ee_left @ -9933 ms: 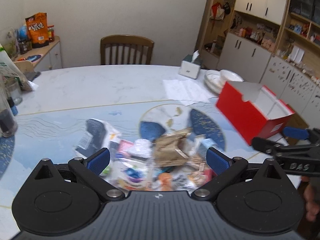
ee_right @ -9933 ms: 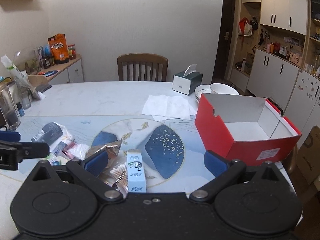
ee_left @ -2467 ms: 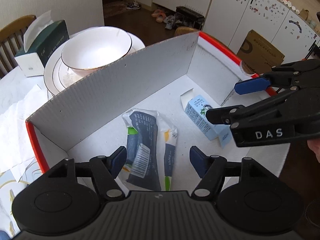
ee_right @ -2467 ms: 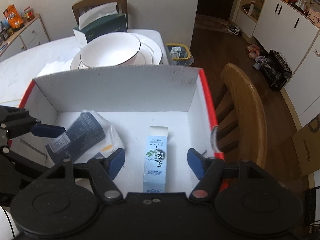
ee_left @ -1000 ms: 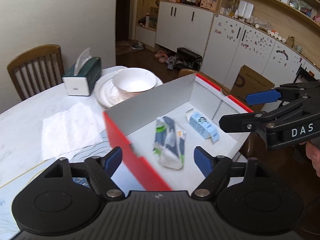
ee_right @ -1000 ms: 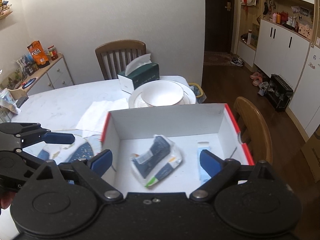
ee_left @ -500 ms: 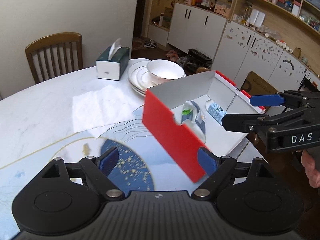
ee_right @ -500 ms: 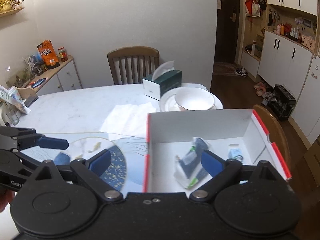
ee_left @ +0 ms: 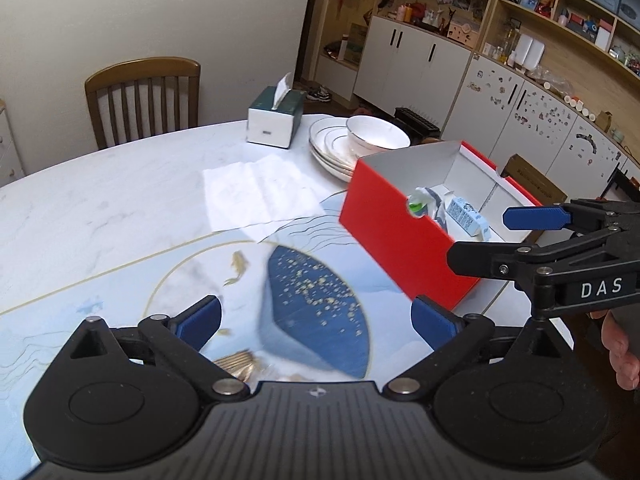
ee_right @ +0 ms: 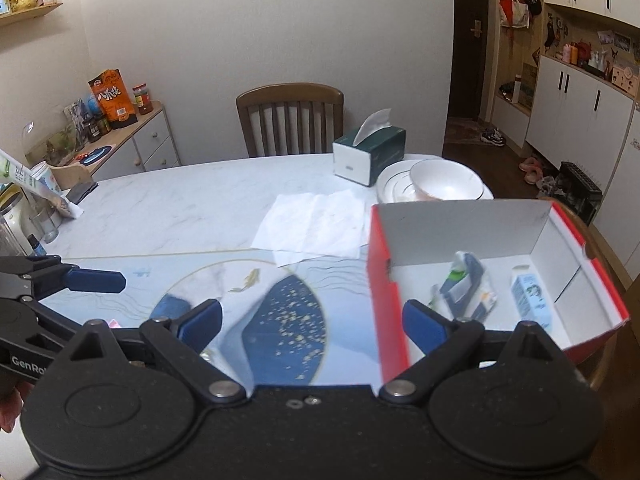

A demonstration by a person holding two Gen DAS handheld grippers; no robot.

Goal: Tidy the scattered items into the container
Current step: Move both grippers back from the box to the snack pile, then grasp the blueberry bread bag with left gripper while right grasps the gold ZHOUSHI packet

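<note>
Both the left gripper (ee_left: 316,320) and the right gripper (ee_right: 312,322) had their fingers spread wide, holding nothing. The red box (ee_right: 390,300) contained a blue carton (ee_right: 532,294) and a pouch (ee_right: 466,286).

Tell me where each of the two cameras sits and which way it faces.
Left wrist: on the left hand-held gripper, open, looking across the table at the red box; the right hand-held gripper and some fingers show.
Right wrist: on the right hand-held gripper, open, facing the chair and red box; the left hand-held gripper's tip shows at left.
Shared: red box, tissue box, bowl.
</note>
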